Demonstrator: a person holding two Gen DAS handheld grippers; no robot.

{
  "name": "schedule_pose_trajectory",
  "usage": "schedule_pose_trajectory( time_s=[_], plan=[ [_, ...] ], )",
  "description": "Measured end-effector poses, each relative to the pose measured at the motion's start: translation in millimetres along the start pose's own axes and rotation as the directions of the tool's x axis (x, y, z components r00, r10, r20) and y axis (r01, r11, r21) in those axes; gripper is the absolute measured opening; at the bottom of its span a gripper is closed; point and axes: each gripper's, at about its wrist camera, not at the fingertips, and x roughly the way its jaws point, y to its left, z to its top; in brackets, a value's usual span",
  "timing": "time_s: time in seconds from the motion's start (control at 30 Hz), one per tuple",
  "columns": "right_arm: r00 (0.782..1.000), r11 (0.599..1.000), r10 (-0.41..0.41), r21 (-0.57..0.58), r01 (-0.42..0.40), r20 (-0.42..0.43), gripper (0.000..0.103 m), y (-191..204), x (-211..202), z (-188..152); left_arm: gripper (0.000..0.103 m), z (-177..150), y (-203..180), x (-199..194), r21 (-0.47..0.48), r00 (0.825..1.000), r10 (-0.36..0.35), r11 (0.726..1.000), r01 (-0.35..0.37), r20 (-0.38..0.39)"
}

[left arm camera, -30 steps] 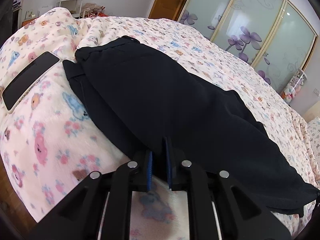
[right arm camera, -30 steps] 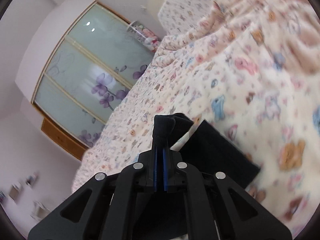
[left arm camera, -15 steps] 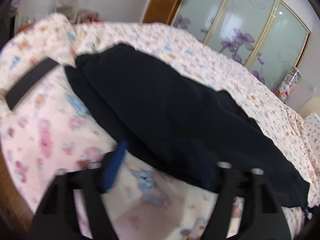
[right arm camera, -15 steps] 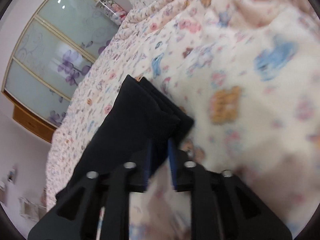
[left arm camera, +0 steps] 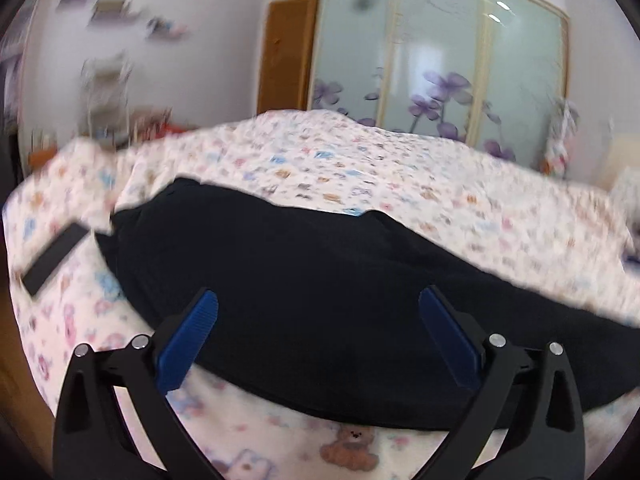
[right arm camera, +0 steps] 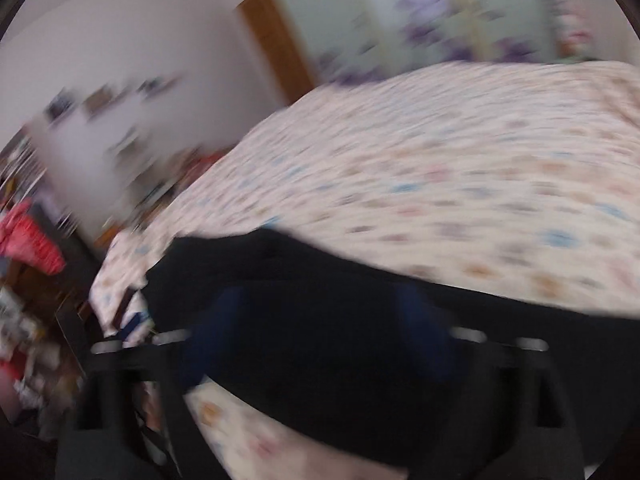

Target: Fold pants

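Both of my grippers have let go of the black pants (left arm camera: 320,280) since a second ago, when each was pinched shut on a bit of the dark cloth. My left gripper (left arm camera: 318,312) has just been opening and now stands with its blue pads (left arm camera: 188,340) spread wide; the pants show between them but the pads press on nothing. My right gripper (right arm camera: 320,312) has likewise just been opening, and through the heavy blur I can make out its two dark blue fingers well apart above the cloth, not clamped on it. The pants lie on the bed (left arm camera: 400,184), on the patterned blanket, as one long dark band running across both views, apparently with one leg laid over the other lengthwise. A dark phone (left arm camera: 54,260) lies on the blanket near the left end of the pants, apart from them. I judge the first fold, leg onto leg, to be done and set down. What is left, as I read it, is to fold the long strip crosswise, bringing one end over toward the other, and perhaps once more, then smooth it flat.
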Motion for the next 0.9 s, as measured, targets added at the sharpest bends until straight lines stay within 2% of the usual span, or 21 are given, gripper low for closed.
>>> schedule_pose_trajectory(
  time_s=[0.03, 0.07, 0.1, 0.17, 0.27, 0.43, 0.47, 0.5, 0.53, 0.57, 0.6, 0.63, 0.73, 0.8, 0.9],
  plan=[
    [0.998, 0.997, 0.039, -0.061, -0.042, -0.052, 0.073, 17.6, 30.2, 9.8, 0.101, -3.5, -6.5, 3.1, 0.05, 1.0, 0.018, 0.999, -0.018, -0.003],
    [0.994, 0.991, 0.045, -0.117, -0.056, -0.098, 0.065, 33.2, 57.9, 18.3, 0.101, -4.8, -9.3, 6.2, 0.081, 1.0, 0.023, 0.996, -0.021, -0.014],
    [0.991, 0.988, 0.041, -0.144, -0.06, -0.131, 0.061, 43.2, 78.4, 24.9, 0.101, -5.4, -12.7, 8.0, 0.104, 1.0, 0.022, 0.994, -0.02, -0.015],
    [0.976, 0.984, 0.046, -0.159, -0.081, -0.211, 0.059, 57.5, 131.8, 36.9, 0.101, -6.7, -13.1, 7.2, 0.094, 1.0, 0.023, 0.995, -0.022, -0.012],
    [0.955, 0.987, 0.015, -0.147, -0.062, -0.295, 0.059, 64.3, 185.0, 41.0, 0.101, -7.8, -12.5, 2.2, 0.085, 1.0, 0.026, 0.996, -0.027, 0.013],
    [0.924, 0.988, -0.008, -0.144, -0.051, -0.382, 0.059, 69.5, 230.7, 33.1, 0.101, -5.3, -6.2, -1.0, 0.052, 0.998, 0.044, 0.998, -0.045, 0.035],
    [0.919, 0.988, -0.019, -0.148, -0.042, -0.393, 0.049, 73.4, 238.2, 30.1, 0.101, -4.6, -4.5, 0.1, 0.041, 0.999, 0.045, 0.998, -0.046, 0.028],
    [0.914, 0.987, -0.036, -0.156, -0.031, -0.404, 0.019, 76.2, 242.6, 27.1, 0.101, -4.4, -2.8, 1.9, 0.032, 0.999, 0.049, 0.998, -0.05, 0.018],
    [0.908, 0.983, -0.069, -0.184, -0.009, -0.413, 0.005, 78.5, 245.3, 22.4, 0.101, -4.2, -2.1, 2.8, 0.027, 0.999, 0.051, 0.998, -0.052, 0.011],
    [0.908, 0.98, -0.081, -0.197, -0.002, -0.411, 0.002, 79.4, 247.1, 22.2, 0.101, -4.4, -0.7, 5.0, 0.021, 0.998, 0.055, 0.998, -0.055, -0.002],
    [0.917, 0.977, -0.102, -0.211, 0.02, -0.385, 0.002, 81.9, 246.1, 24.7, 0.101, -4.7, 0.4, 6.6, 0.016, 0.998, 0.061, 0.998, -0.06, -0.012],
    [0.935, 0.972, -0.132, -0.228, 0.057, -0.328, 0.002, 85.2, 241.1, 33.2, 0.101, -5.7, 1.4, 9.5, 0.01, 0.997, 0.068, 0.998, -0.068, -0.027],
    [0.957, 0.965, -0.177, -0.23, 0.123, -0.232, 0.002, 87.0, 233.0, 51.3, 0.101, -9.2, 4.0, 19.4, -0.003, 0.993, 0.081, 0.997, -0.081, -0.088],
    [0.951, 0.952, -0.219, -0.259, 0.16, -0.218, 0.002, 86.3, 239.9, 51.1, 0.101, -11.5, 7.4, 26.5, -0.015, 0.989, 0.08, 0.996, -0.083, -0.127],
    [0.909, 0.917, -0.294, -0.354, 0.182, -0.294, 0.006, 82.3, 265.3, 29.9, 0.101, -14.8, 13.3, 33.4, -0.041, 0.983, 0.074, 0.996, -0.082, -0.17]
  ],
)
